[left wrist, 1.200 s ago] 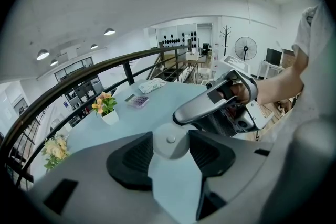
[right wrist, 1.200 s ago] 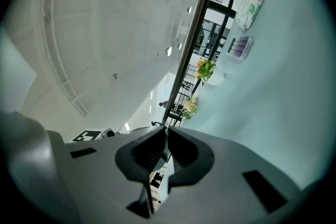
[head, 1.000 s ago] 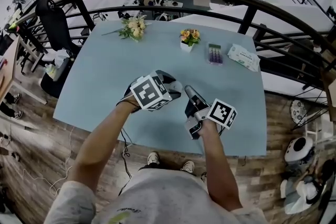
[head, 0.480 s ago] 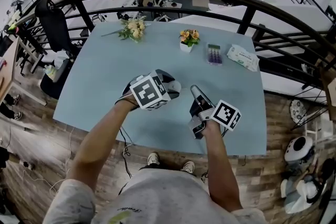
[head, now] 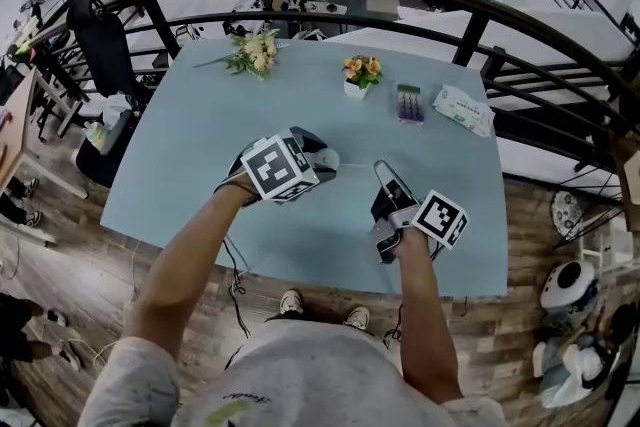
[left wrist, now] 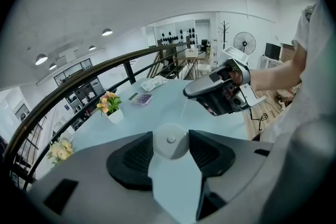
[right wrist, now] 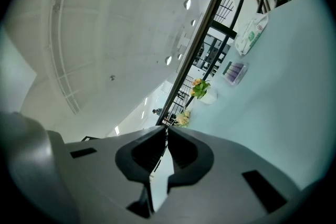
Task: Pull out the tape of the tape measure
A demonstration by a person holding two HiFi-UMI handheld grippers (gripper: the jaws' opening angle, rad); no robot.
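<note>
Now: one tape measure (left wrist: 170, 140), round and white, clamped in left gripper (head: 318, 155); its one thin tape (left wrist: 185, 108) pinched by right gripper (right wrist: 166, 131).

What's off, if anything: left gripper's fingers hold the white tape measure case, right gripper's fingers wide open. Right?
Not quite. The right gripper isn't wide open: the right gripper view shows its fingers shut on the thin tape. The left gripper does hold the white tape measure case in its fingers.

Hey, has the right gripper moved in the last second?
Yes. In the head view the right gripper has slid rightward, toward the table's right edge.
</note>
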